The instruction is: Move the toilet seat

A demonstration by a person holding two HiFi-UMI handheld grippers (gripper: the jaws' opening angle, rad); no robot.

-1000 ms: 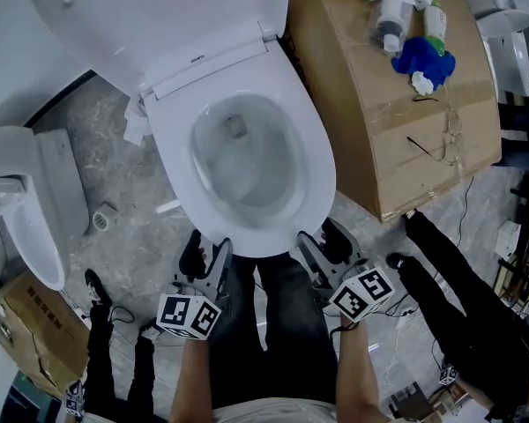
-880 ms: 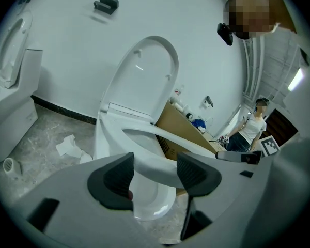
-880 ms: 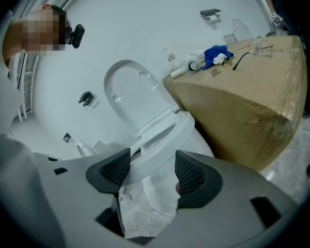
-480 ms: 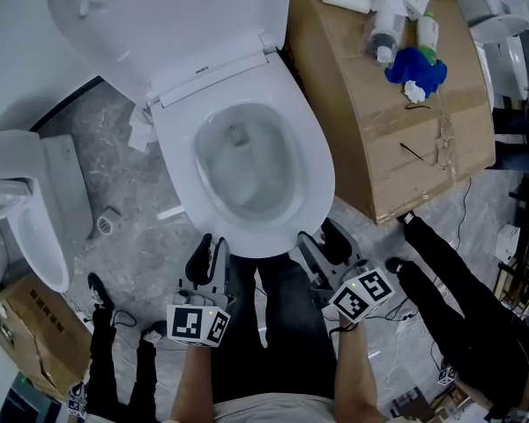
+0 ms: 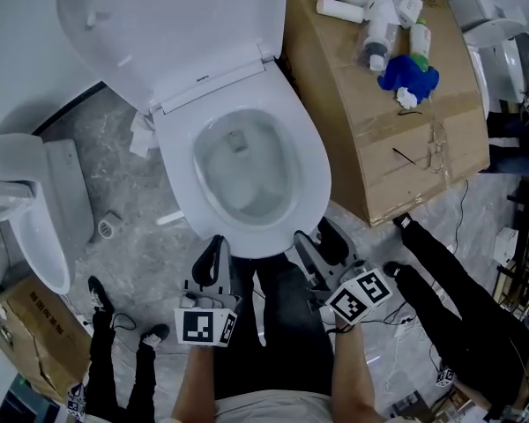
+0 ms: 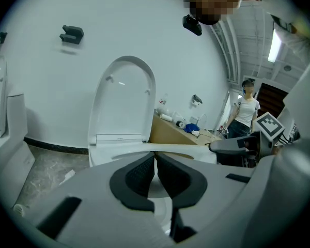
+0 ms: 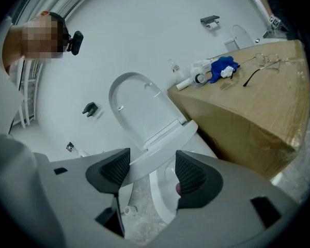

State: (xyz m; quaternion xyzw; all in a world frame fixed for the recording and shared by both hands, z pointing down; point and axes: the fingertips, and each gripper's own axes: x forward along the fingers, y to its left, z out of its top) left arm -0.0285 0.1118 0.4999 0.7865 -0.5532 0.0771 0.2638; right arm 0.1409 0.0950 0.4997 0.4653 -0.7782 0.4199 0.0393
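A white toilet stands below me with its seat [image 5: 316, 161] down on the bowl and its lid [image 5: 176, 16] raised against the wall. My left gripper [image 5: 217, 254] is at the seat's front edge, just left of centre; its jaws are shut with nothing between the pads. In the left gripper view the gripper [image 6: 155, 161] points at the seat [image 6: 188, 150] and lid [image 6: 123, 97] from low in front. My right gripper [image 5: 316, 238] is open at the front right of the seat. The right gripper view frames the seat [image 7: 160, 149] beyond the open gripper [image 7: 152, 172].
A large cardboard box [image 5: 406, 139] stands right of the toilet, carrying bottles, a blue toy [image 5: 407, 76] and glasses. Another white toilet [image 5: 31, 227] is at the left, a tape roll [image 5: 108, 228] on the floor beside it. A bystander's black-clad legs [image 5: 458, 298] stand at the right.
My left gripper's jaws have gone from wide open to shut and it has edged right toward the seat's front. The right gripper has barely moved.
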